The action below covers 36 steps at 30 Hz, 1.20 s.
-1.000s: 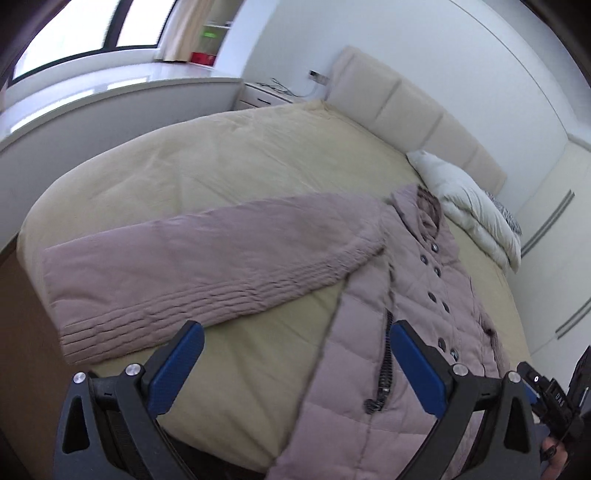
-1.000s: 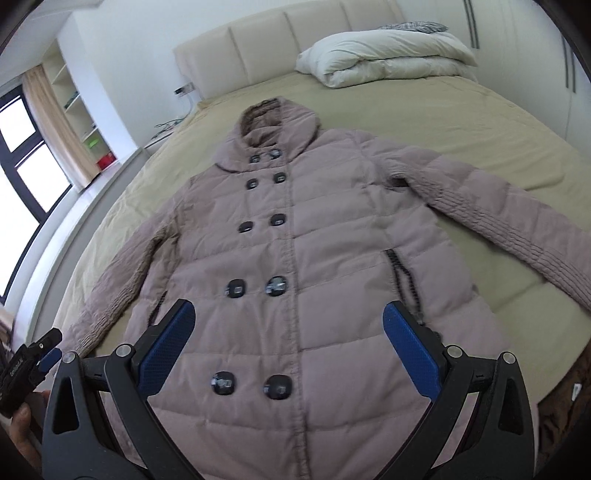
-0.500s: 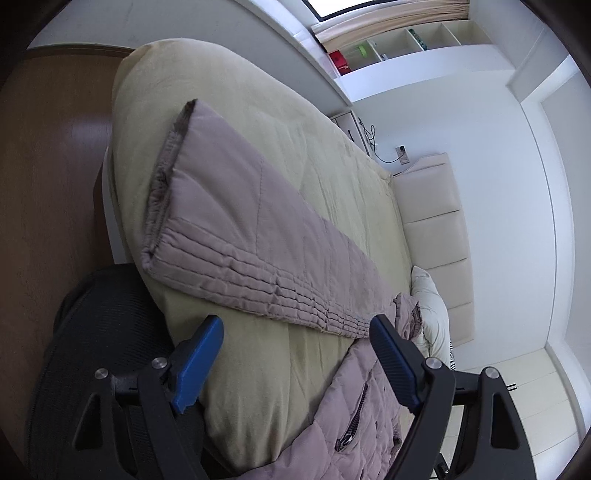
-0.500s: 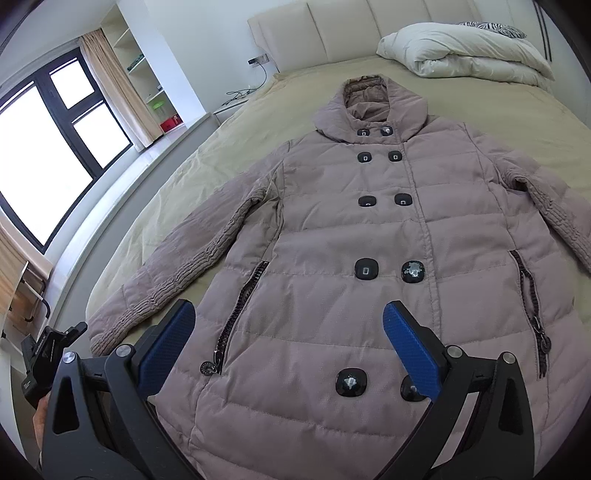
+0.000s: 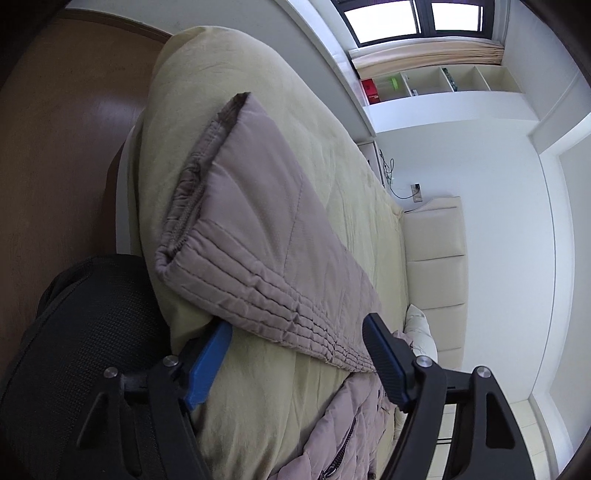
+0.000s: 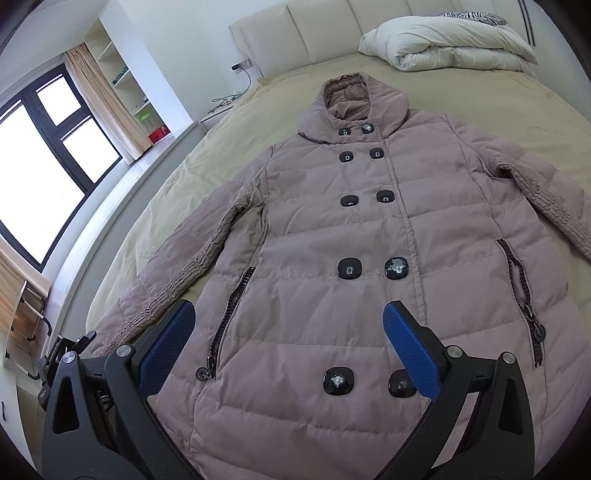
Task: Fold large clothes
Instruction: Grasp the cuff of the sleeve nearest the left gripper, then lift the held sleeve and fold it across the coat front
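Rolled and dropped since a second back: left gripper (image 5: 295, 360) now low at the bed (image 5: 332, 192) edge, aimed along the sleeve (image 5: 266, 236), with the view tipped on its side. Jaws just been closing, yet not pinching; cuff (image 5: 184, 206) beyond the tips, one blue pad seemingly tucked under the sleeve's edge, the other above. Right gripper (image 6: 288, 347) released, hovering over the hem, nothing between its pads. Coat (image 6: 369, 258) flat on the bed, buttoned, hood toward the headboard (image 6: 332, 33), both sleeves spread out. Likely step: taking the sleeve for the first fold. Next move calls for closing on the sleeve, lifting, carrying across the chest.
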Each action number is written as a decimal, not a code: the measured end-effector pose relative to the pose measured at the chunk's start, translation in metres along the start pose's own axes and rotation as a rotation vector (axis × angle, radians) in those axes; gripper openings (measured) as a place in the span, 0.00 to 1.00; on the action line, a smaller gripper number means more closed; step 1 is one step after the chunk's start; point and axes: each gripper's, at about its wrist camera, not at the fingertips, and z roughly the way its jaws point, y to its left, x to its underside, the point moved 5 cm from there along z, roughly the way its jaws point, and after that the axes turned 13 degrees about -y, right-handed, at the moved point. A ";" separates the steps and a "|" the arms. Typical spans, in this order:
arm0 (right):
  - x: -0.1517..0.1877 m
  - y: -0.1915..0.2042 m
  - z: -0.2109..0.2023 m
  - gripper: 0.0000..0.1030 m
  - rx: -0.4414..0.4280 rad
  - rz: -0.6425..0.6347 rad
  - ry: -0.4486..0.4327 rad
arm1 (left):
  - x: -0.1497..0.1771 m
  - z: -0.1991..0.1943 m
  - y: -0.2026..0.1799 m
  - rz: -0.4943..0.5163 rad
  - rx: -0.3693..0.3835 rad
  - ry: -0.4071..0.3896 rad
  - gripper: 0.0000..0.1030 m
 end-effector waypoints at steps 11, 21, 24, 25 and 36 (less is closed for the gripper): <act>-0.008 -0.003 -0.013 1.00 -0.009 0.002 -0.053 | -0.046 0.029 -0.029 0.133 -0.072 -0.099 0.23; -0.015 -0.012 -0.008 0.99 -0.010 -0.001 -0.054 | 0.000 0.029 -0.141 0.867 0.079 -0.212 0.16; -0.024 -0.013 0.000 0.99 -0.057 0.045 -0.043 | 0.062 0.028 -0.172 1.177 0.174 -0.195 0.16; -0.028 -0.012 0.004 0.99 -0.085 0.071 -0.034 | 0.083 0.027 -0.178 1.277 0.201 -0.191 0.15; -0.058 0.050 0.081 0.95 -0.429 0.237 0.221 | 0.198 0.010 -0.166 1.656 0.352 -0.085 0.15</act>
